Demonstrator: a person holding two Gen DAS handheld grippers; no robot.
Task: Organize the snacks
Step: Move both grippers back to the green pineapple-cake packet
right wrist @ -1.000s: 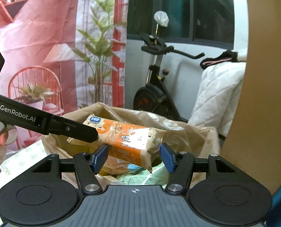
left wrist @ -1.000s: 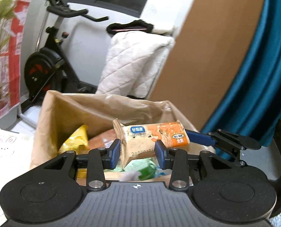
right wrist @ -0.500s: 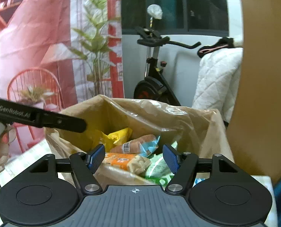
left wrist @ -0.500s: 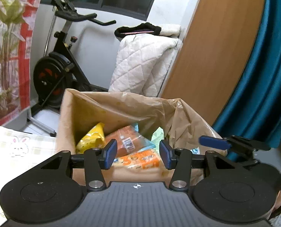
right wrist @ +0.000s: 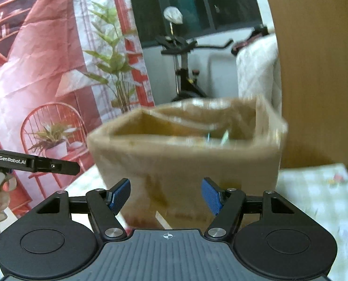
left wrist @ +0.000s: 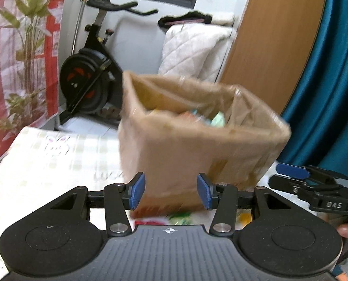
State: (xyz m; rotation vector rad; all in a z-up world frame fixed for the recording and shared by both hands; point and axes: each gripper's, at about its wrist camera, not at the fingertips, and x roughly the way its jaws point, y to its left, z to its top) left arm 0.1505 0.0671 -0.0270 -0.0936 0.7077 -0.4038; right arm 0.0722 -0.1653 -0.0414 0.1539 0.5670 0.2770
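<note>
A: status on both tools?

B: left gripper point(left wrist: 171, 194) has its jaws spread wide, nothing between them. right gripper point(right wrist: 166, 196) likewise, wide and empty. We hold both low in front of the bag point(left wrist: 197, 145), level with its near wall, not touching it as far as we can tell

A: where are the snacks?

B: mostly inside the bag. Frames are blurred, we only see bits of wrapper point(left wrist: 217, 119) above the rim. Bag stands upright on the checked cloth point(left wrist: 56, 161), mouth open, so drops go straight in

A: anything left outside?

B: a few coloured packets point(left wrist: 178, 217) lie on the cloth just under the left tool, at the bag's foot. Our read: jaws are wide for the next pick there

A: risk?

B: thin bag wall, a nudge could tip it
</note>
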